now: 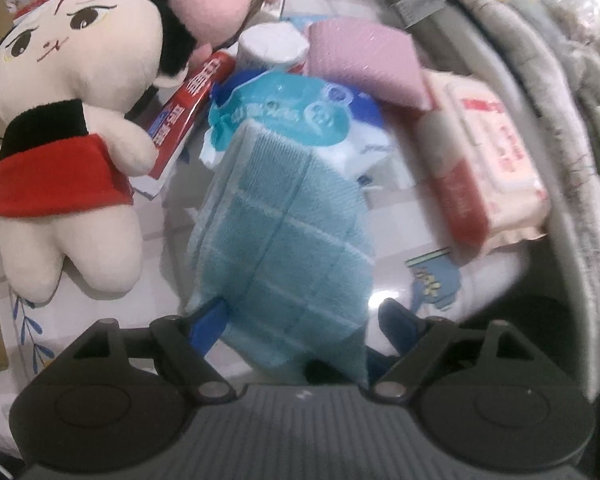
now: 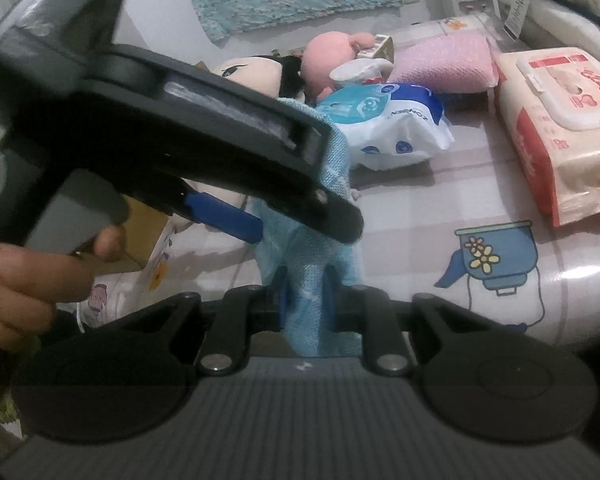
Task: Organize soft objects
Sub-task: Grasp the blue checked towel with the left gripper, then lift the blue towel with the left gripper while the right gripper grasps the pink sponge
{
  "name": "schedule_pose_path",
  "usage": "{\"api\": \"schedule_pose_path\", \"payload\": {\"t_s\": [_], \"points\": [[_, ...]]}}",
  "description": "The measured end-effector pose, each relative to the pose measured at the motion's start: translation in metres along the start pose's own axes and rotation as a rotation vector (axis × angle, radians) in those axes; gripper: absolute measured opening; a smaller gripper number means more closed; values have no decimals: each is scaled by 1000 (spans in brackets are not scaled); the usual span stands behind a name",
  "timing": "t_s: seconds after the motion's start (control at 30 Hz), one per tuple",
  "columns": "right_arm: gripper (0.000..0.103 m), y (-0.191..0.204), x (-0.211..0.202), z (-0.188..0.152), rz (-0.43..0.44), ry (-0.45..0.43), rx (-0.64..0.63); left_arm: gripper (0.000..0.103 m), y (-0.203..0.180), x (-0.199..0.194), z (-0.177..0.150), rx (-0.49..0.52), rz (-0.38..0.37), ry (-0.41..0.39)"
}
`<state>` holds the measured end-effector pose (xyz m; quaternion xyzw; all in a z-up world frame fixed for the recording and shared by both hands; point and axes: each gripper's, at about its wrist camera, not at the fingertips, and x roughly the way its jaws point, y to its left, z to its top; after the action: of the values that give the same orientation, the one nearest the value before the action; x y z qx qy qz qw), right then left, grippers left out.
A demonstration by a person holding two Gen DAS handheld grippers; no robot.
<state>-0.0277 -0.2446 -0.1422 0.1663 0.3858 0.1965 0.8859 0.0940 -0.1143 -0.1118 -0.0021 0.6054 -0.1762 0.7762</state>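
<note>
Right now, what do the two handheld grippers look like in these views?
Both match. The left gripper and right gripper each have a ribbed dark grey body, two round black discs at the sides, black linkage arms with silver pivot pins, and blue fingers. A small white mark sits mid-body. No cables or sleeves show; a bare hand grips the left gripper's grey handle.

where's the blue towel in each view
Left wrist: blue towel hangs down the middle, from the tissue pack toward the open left gripper.
Right wrist: towel at lower centre, pinched in the right gripper, partly behind the left gripper.
Shared landmark: the wipes pack, right of the towel in both views.
</note>
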Motion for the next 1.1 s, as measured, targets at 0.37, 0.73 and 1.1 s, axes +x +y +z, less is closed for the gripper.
{"api": "schedule_pose_path", "payload": {"t_s": [0.37, 0.73, 1.1], "points": [[31, -4, -22, -5, -18, -34, -84, 47, 3, 6, -1, -21, 67, -27], [54, -43, -87, 36, -181, -199, -33, 23, 15, -8, -11, -14, 39, -86], [91, -48, -38, 151, -167, -217, -214, 22, 32, -15, -18, 3, 3, -110]]}}
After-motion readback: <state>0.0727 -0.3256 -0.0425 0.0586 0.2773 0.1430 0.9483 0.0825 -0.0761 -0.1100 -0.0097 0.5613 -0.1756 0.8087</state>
